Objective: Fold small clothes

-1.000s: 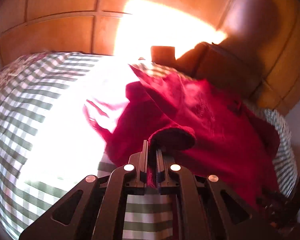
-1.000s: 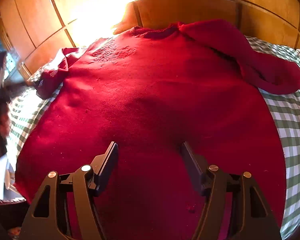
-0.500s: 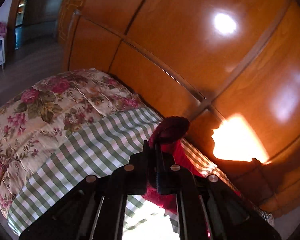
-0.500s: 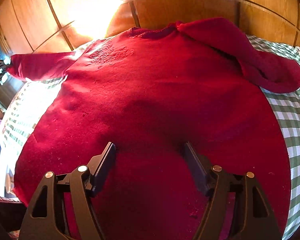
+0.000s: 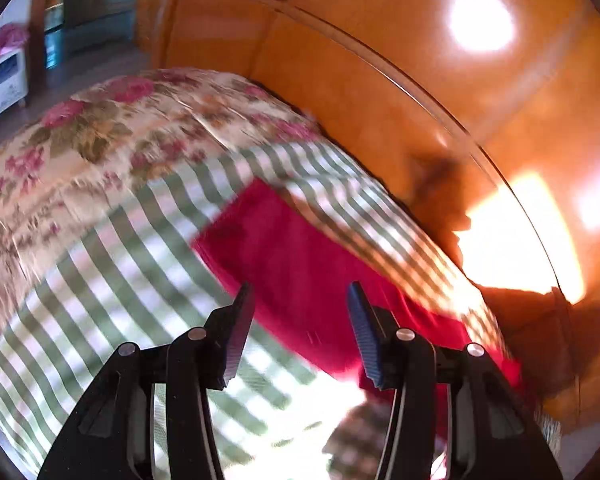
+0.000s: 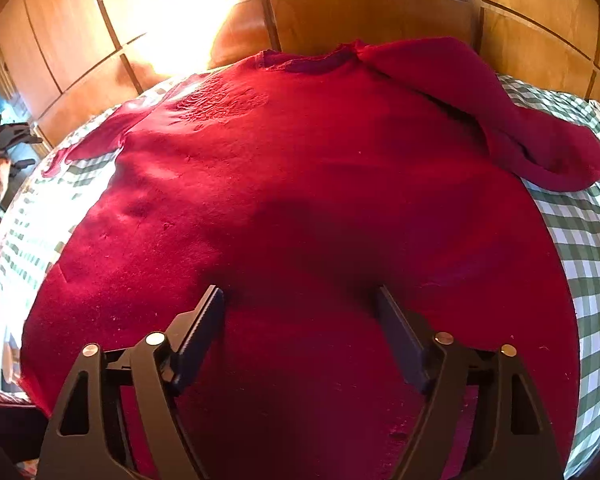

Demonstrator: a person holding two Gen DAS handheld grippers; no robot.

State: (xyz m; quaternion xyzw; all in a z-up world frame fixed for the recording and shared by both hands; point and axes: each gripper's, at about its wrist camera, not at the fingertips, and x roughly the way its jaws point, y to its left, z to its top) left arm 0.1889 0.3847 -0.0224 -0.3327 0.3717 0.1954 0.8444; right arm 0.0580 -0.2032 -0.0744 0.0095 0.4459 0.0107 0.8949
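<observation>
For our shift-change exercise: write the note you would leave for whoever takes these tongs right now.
Left tongs: open, jaws just opened, nothing between them; left sleeve lies straight on the checked sheet.
Right tongs: open, jaws just widened, over the red sweater, not gripping.
Done: sweater spread flat, left sleeve out.
Left: right sleeve lies bent across the shoulder; no fold made yet.
</observation>
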